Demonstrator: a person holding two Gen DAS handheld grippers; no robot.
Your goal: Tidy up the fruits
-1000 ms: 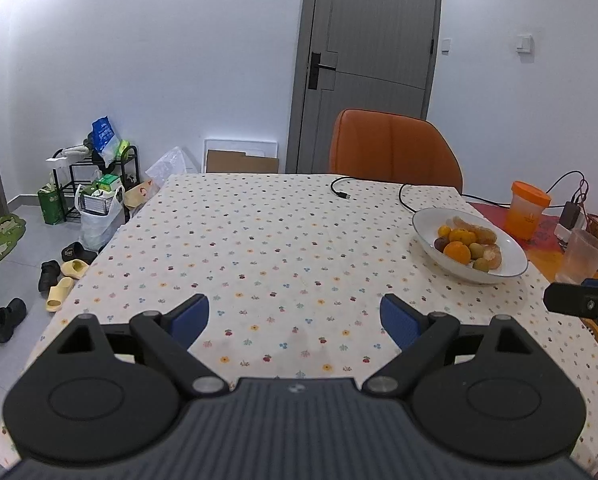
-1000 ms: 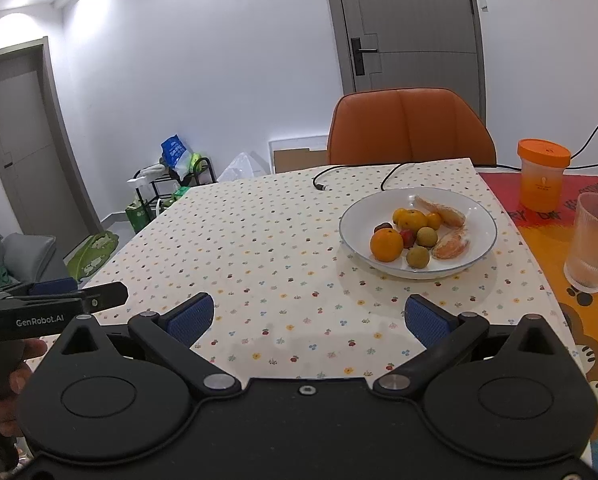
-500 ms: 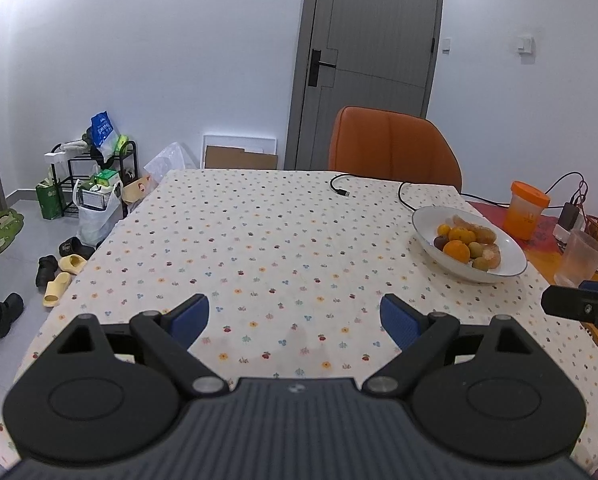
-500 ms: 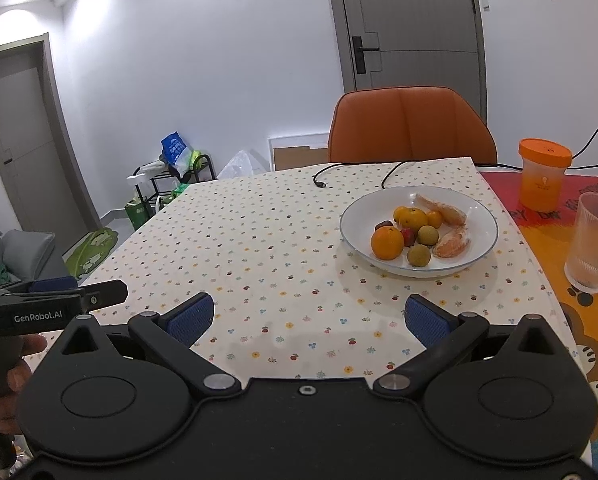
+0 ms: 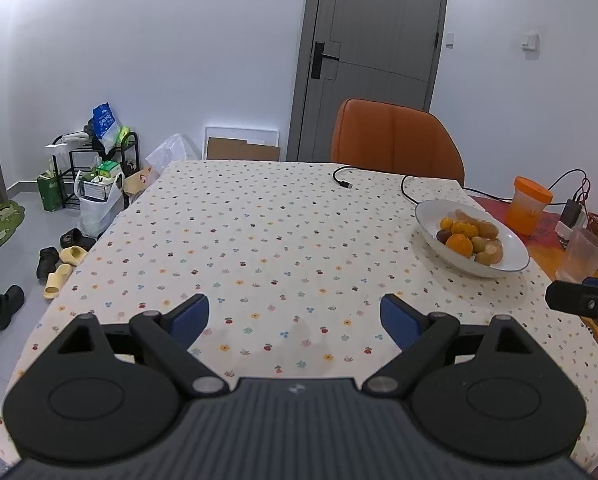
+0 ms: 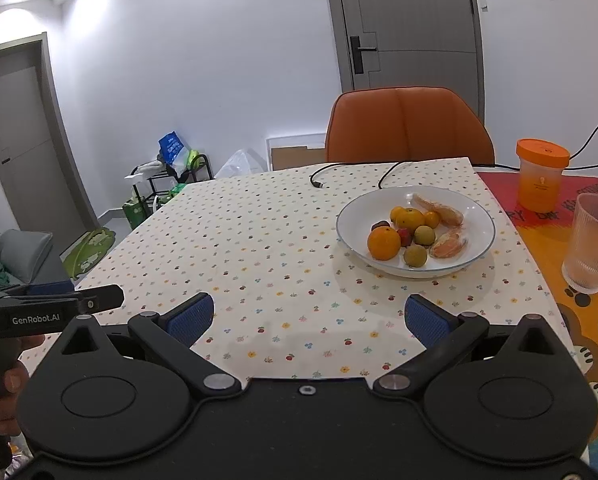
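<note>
Left gripper: blue-padded jaws spread wide, empty, above near tablecloth.
Right gripper: jaws likewise parted, grasping nothing.
Flower-dotted tablecloth: bare at near centre.
White round bowl: far right, holding oranges and small fruits.
Orange chair: beyond table.

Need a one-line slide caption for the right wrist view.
Open right gripper above the floral tablecloth, facing a white bowl of mixed fruit; orange chair behind.
</note>
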